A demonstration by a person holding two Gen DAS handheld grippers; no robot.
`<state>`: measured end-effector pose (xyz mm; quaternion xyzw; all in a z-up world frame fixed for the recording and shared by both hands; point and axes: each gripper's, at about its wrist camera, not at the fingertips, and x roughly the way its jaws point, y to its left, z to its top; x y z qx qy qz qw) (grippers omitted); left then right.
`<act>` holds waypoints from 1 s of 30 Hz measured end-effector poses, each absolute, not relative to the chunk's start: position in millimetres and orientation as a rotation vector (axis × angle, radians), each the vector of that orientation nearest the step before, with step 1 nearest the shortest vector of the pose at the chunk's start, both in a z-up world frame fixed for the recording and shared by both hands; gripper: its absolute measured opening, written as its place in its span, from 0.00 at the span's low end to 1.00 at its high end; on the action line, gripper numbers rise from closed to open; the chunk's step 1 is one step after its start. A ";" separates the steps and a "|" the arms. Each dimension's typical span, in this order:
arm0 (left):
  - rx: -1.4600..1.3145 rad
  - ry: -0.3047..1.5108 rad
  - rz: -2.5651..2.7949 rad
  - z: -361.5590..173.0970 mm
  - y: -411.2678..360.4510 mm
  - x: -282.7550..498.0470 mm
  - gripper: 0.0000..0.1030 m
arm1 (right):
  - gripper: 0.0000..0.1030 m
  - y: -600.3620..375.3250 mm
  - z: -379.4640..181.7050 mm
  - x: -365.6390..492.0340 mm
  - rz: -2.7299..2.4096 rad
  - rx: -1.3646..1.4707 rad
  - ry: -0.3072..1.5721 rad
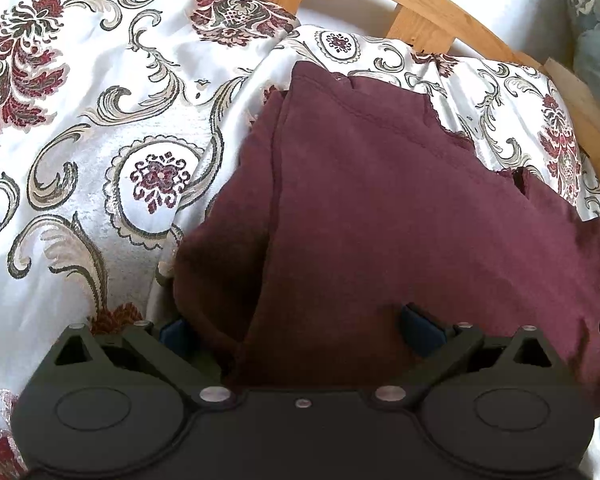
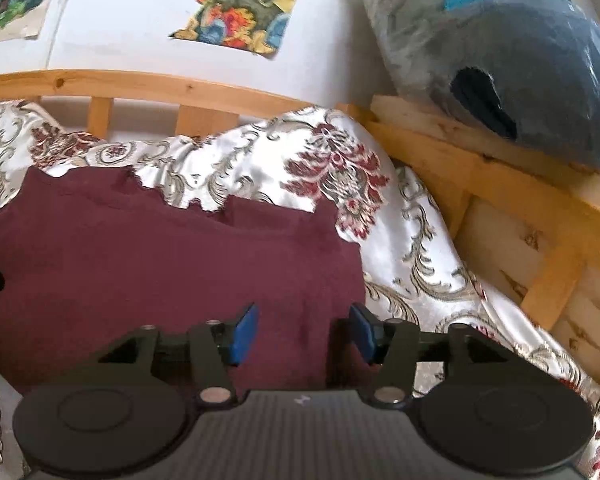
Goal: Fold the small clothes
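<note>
lying on a floral bedspread [image 1: 100, 128] over a bed, a maroon garment [image 1: 380, 200], folded over on itself with a long crease running down its left part in the left wrist view. stretching from near the wooden bed rail [image 1: 428, 4] down to the left gripper [image 1: 300, 328]. standing wide apart, the left gripper's blue pads, with a bunched fold of the maroon cloth lying between them; left pad half buried under the cloth, right pad lying on top of it, neither seen pressing. spread apart too, the right gripper [image 2: 302, 334], its blue fingertips [image 2: 246, 332] poised over the garment's right edge, clear air between pad and fabric, nothing pinched. ragged, scalloped far edge of the garment against the bedspread in the right wrist view. beyond the rail, a white wall with colourful pictures [image 2: 236, 4]; off to the right, a grey-blue plush toy [image 2: 512, 64] resting on wooden planks [image 2: 480, 160].
</note>
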<state>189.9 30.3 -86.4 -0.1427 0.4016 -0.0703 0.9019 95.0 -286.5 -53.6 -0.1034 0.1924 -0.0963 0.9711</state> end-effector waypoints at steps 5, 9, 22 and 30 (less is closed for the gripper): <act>-0.200 0.762 -0.070 -72.2 28.6 173.6 0.99 | 0.77 -279.0 -51.6 93.5 -0.161 -0.233 0.366; -0.061 0.660 -0.061 -62.5 26.8 170.7 0.99 | 0.88 -274.2 -52.2 92.2 -0.133 -0.248 0.355; 0.022 0.683 -0.240 -59.8 26.7 209.2 0.96 | 1.00 -245.8 -66.9 93.0 -0.004 -0.351 0.352; -0.008 0.724 -0.281 -61.0 31.5 215.4 0.89 | 1.00 -223.0 -76.9 89.9 0.056 -0.424 0.360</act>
